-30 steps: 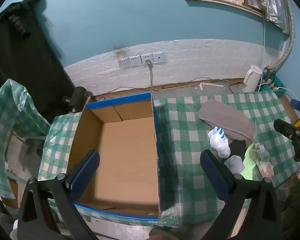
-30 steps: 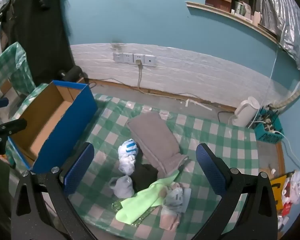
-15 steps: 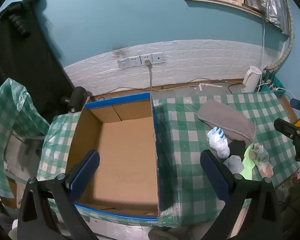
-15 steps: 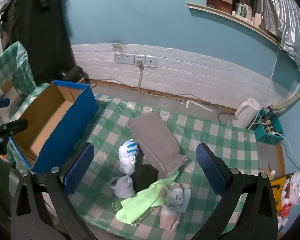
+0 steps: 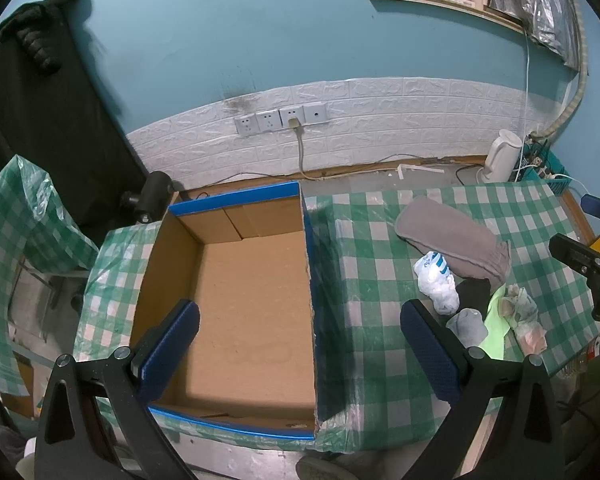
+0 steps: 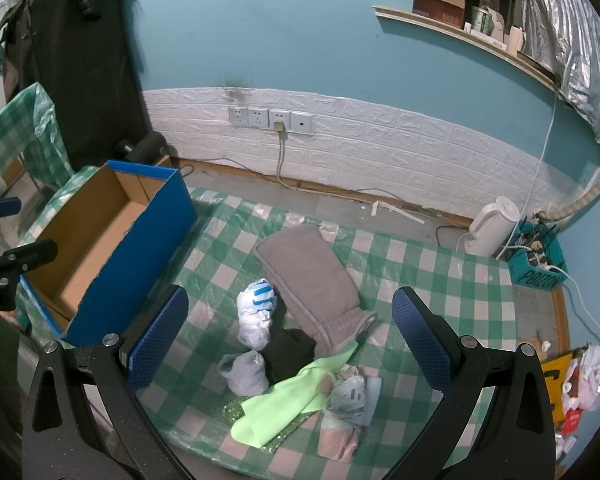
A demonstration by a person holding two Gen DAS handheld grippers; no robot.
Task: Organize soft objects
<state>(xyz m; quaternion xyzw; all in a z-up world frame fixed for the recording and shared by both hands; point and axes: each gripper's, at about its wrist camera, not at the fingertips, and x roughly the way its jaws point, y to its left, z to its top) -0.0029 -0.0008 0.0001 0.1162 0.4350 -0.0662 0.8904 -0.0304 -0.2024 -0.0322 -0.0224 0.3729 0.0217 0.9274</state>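
Observation:
A pile of soft items lies on the green checked table: a grey cloth [image 6: 312, 276], a white-and-blue sock ball [image 6: 256, 312], a black piece [image 6: 290, 350], a grey sock ball [image 6: 244, 372], a lime cloth [image 6: 288, 400] and a pale sock bundle [image 6: 344, 404]. My right gripper [image 6: 286, 334] hangs open above this pile, holding nothing. The empty blue-edged cardboard box [image 5: 244, 296] sits at the table's left. My left gripper [image 5: 300, 344] is open over the box's right wall; the pile [image 5: 456, 280] lies to its right.
A white brick-pattern wall strip with sockets [image 6: 270, 118] runs behind the table. A white kettle [image 6: 490, 226] and a teal basket of cables [image 6: 534, 256] stand on the floor at the back right. A chair draped in checked plastic [image 5: 16, 216] stands left.
Both views have shifted only slightly; the grippers stay open and the pile and box have not moved.

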